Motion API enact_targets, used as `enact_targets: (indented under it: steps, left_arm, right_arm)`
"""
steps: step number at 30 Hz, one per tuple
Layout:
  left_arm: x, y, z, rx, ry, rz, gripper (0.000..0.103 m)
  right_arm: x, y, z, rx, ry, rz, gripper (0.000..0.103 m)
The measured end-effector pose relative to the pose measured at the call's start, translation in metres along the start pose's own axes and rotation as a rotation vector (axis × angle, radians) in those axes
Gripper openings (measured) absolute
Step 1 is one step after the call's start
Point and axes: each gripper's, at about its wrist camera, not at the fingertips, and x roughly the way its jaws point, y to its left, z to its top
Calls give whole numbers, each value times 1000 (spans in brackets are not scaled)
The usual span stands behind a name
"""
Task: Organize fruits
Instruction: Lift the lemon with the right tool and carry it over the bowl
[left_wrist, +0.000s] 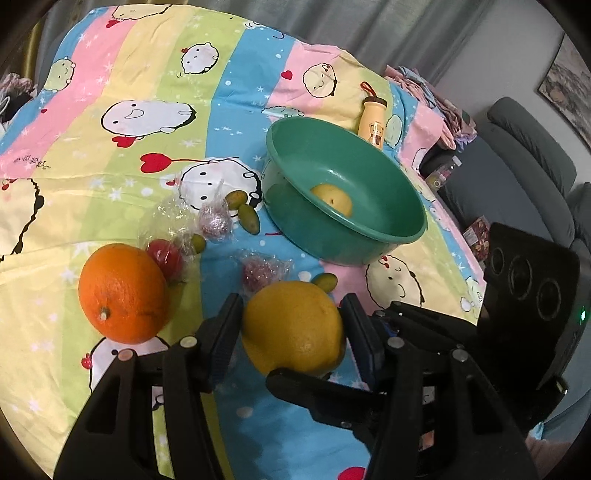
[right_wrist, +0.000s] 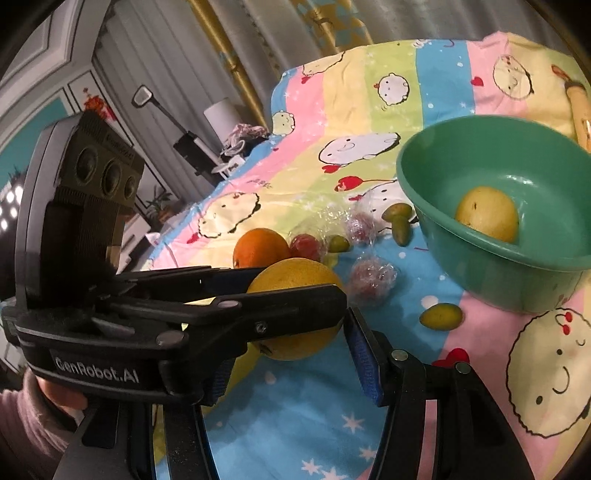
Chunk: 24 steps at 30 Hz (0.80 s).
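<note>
Grapefruit (left_wrist: 291, 328), yellow, round and firm, sits clamped across its middle by both our left gripper (left_wrist: 291, 332) and right gripper (right_wrist: 291, 354). We judge it heavy and smooth-skinned. Green bowl (left_wrist: 369, 251) waits at one o'clock.

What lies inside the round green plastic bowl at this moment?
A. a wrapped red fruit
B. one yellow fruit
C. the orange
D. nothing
B: one yellow fruit sits alone inside the round green plastic bowl; the orange and the wrapped red fruit lie outside on the striped cloth.
</note>
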Motion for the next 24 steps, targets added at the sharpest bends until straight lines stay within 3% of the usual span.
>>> enact_targets:
  steps: [11,18,24]
  left_arm:
    - [-33,-32,6,67,-112,0,55]
    - [-27,-54,18,98,-126,-16,55]
    - [-10,-83,50,174,-116,-40,55]
  right_arm:
    - [-39,15,10,-62,-101,-3,58]
    - [-61,3,16,-38,-137,-22,58]
    - [-85,-22,31,8,-192,-52,58]
